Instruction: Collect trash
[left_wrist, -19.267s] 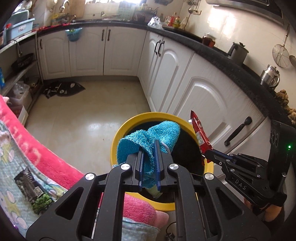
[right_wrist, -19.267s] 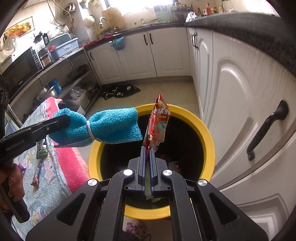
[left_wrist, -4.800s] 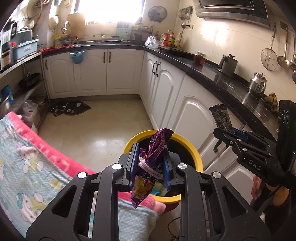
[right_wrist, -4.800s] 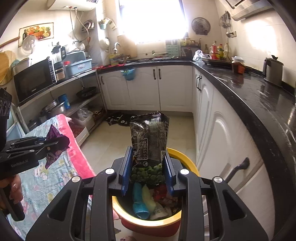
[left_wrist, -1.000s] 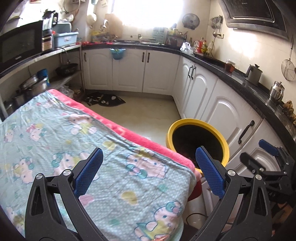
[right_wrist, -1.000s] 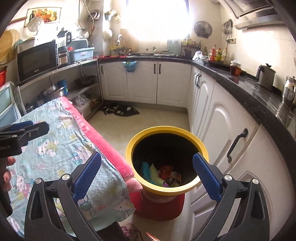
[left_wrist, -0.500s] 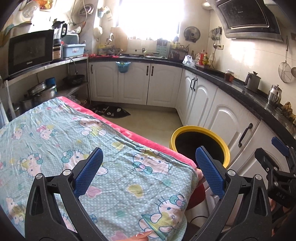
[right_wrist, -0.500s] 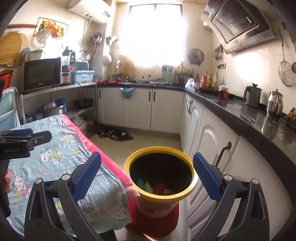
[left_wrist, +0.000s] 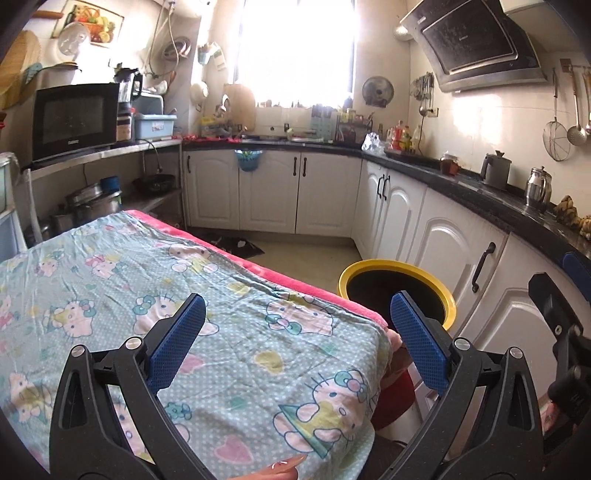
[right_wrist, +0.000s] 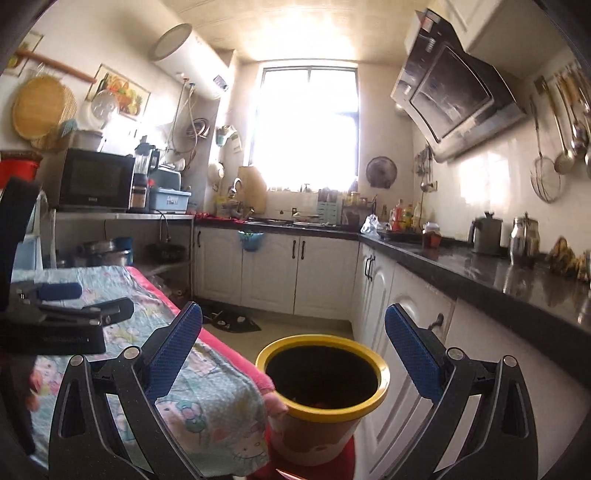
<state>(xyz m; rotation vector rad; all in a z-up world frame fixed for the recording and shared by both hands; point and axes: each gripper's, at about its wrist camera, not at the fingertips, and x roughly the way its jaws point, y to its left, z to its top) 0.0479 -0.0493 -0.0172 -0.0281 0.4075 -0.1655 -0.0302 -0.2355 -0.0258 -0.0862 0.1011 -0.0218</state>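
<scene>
A yellow-rimmed trash bin (left_wrist: 397, 266) (right_wrist: 321, 406) stands on a red stool between the table and the white cabinets; its inside is dark, with only a bit of trash showing at the bottom. My left gripper (left_wrist: 297, 314) hangs open and empty above the table's near right corner. My right gripper (right_wrist: 293, 325) is open and empty, held above and in front of the bin. The left gripper (right_wrist: 85, 299) also shows at the left of the right wrist view, and part of the right gripper (left_wrist: 561, 314) at the right edge of the left wrist view.
The table is covered by a cartoon-cat cloth (left_wrist: 147, 295) over a pink blanket (left_wrist: 295, 284). White cabinets (left_wrist: 454, 258) under a black counter (right_wrist: 498, 273) run along the right. A dark mat (left_wrist: 240, 245) lies on the floor. A microwave (left_wrist: 74, 118) sits on a shelf at left.
Both grippers have risen and tilted upward; the bin now sits lower in each view and more wall and ceiling show. Both stay open and empty.
</scene>
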